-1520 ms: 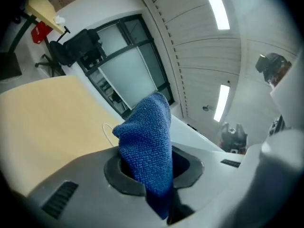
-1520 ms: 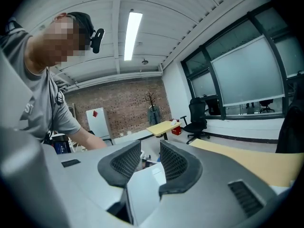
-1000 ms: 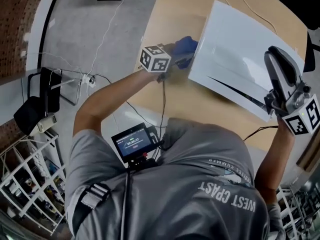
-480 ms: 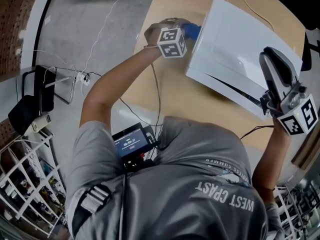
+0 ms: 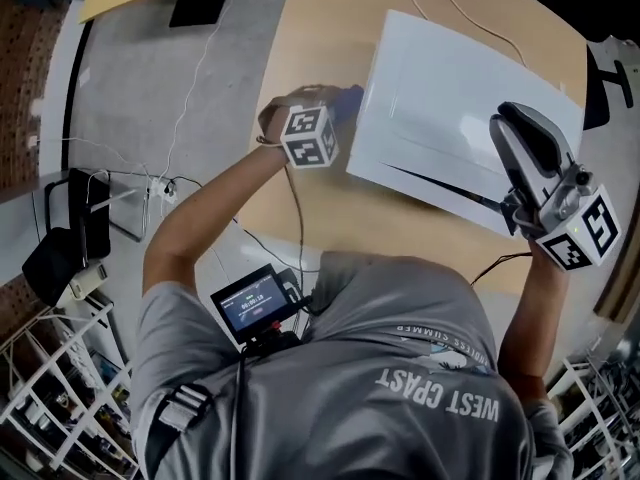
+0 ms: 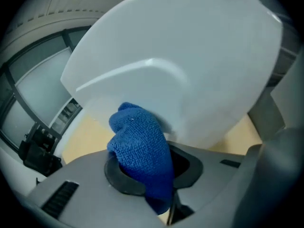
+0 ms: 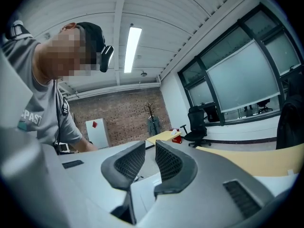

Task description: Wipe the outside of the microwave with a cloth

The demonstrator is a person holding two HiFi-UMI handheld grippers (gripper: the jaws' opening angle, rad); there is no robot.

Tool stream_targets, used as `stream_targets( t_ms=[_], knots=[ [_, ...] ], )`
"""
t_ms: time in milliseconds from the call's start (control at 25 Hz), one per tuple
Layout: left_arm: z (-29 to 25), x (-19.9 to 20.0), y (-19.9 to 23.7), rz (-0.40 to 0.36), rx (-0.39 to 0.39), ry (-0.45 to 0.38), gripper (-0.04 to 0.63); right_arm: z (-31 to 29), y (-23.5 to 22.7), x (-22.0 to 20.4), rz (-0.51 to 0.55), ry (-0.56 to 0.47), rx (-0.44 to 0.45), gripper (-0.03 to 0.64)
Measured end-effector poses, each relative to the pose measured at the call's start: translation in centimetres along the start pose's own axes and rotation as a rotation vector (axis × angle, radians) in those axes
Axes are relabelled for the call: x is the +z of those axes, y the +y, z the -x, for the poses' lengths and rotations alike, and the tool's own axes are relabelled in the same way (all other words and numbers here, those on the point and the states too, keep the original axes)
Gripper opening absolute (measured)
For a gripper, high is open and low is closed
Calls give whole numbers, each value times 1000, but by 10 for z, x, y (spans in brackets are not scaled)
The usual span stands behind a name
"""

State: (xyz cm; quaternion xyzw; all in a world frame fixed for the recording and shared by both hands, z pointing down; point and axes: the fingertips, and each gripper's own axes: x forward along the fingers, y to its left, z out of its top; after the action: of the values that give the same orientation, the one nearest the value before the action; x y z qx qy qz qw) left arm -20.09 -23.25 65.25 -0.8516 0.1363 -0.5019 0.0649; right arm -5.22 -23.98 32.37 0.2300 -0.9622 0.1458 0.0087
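My left hand-held gripper (image 6: 151, 170), clamped on the blue cloth (image 6: 140, 141), has rolled and slid along the microwave (image 5: 450, 98) side. The microwave is white and glossy. My right hand-held gripper (image 7: 148, 152) is part-open, empty.

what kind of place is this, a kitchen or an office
Most likely an office or workshop, not a kitchen: a black office chair by large windows, a brick wall, and the white microwave sitting on a wooden table.
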Motion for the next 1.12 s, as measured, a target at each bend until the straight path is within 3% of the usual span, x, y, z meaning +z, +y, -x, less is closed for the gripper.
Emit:
stream_targets(
  t_ms=[160, 280, 440, 640, 800, 920, 1120],
  knots=[
    [22, -2, -65, 81, -67, -41, 92, -3, -5, -8, -15, 9, 10, 77],
    [18, -1, -62, 133, -68, -48, 92, -6, -6, -12, -22, 18, 13, 77],
    [2, 1, -4, 201, -14, -73, 92, -11, -4, -11, -12, 29, 13, 77],
    [-19, 20, 101, 362, 75, -161, 92, -6, -4, -10, -26, 25, -6, 77],
    [-27, 28, 143, 381, 113, -176, 92, -3, -5, -9, -29, 14, -14, 77],
    [-24, 29, 127, 365, 98, -174, 91, -1, -8, -7, -23, 2, -20, 77],
    [2, 25, 46, 349, 16, -191, 92, 2, -9, -3, -15, -11, -28, 77]
  ],
)
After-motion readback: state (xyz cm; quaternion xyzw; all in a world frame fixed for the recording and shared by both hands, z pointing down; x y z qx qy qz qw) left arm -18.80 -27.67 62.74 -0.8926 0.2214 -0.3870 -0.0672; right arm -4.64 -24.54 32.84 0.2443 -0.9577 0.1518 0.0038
